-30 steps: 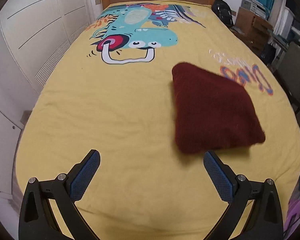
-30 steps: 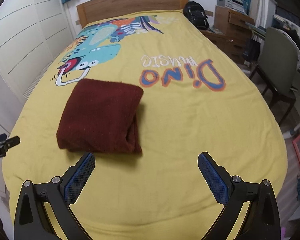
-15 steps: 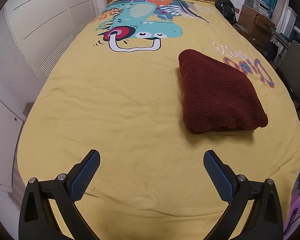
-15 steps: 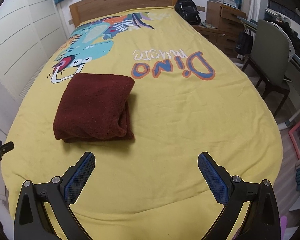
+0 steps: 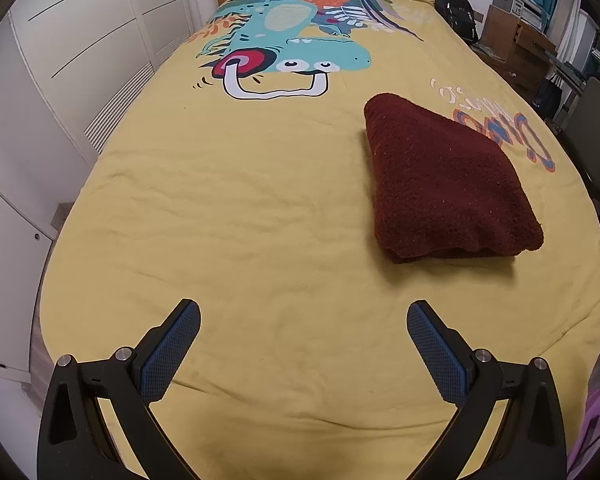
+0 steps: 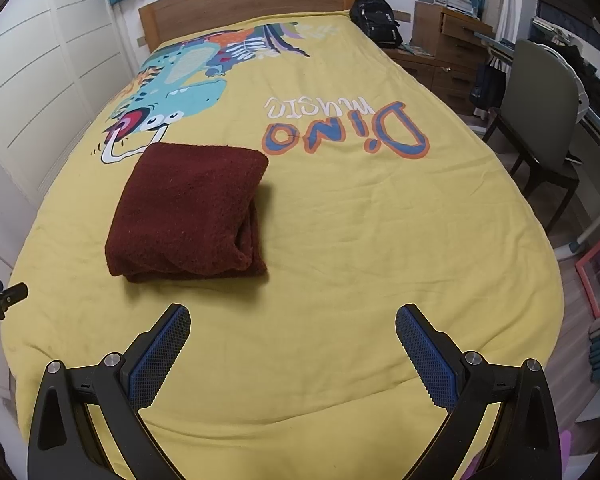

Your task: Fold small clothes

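Left gripper [image 5: 303, 334]: jaws are standing spread wide at the bottom of the left wrist view, gripping nothing, hanging over bare yellow cover.
Right gripper [image 6: 293, 338]: jaws are likewise gaping wide and empty at the bottom of the right wrist view.
Folded garment [image 6: 188, 210]: a dark red fleecy piece is lying folded into a thick rectangle on the bed, left of centre in the right wrist view, right of centre in the left.
Bed [image 6: 360, 240]: yellow cover is showing a dinosaur print [image 5: 284, 52] toward the top.
Chair [image 6: 540, 128]: is standing at the right edge.
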`<state>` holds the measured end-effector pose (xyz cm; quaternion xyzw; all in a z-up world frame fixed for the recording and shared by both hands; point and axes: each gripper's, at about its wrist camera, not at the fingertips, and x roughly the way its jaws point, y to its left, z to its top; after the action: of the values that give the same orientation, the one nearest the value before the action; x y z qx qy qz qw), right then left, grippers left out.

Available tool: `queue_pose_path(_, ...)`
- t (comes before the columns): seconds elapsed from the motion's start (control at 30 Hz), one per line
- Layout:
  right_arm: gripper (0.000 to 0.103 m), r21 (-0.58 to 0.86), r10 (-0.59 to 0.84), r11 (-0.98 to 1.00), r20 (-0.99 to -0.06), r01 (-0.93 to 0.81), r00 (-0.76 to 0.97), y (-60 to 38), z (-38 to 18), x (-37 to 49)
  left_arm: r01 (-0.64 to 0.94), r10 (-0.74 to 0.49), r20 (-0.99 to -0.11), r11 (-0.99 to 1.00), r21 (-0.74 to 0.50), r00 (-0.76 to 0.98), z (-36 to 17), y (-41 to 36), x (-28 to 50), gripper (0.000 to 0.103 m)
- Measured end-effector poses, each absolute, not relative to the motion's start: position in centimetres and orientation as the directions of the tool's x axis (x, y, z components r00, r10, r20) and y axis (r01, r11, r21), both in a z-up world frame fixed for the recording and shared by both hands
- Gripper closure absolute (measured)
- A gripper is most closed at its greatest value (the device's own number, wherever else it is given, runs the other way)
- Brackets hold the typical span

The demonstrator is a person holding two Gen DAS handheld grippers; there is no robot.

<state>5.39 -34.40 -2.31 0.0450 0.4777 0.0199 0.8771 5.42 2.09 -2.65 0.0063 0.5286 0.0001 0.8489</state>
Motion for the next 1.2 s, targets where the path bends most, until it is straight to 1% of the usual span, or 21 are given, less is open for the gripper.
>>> queue_pose_path(1.2, 0.001, 0.051, 0.047, 0.999, -0.851, -0.007, 0.524, -33.57, -2.04, 5.85, 0.014, -0.005, -0.900, 1.000, 0.002, 0.437, -2.26, 2.51, 5.24, 0.001)
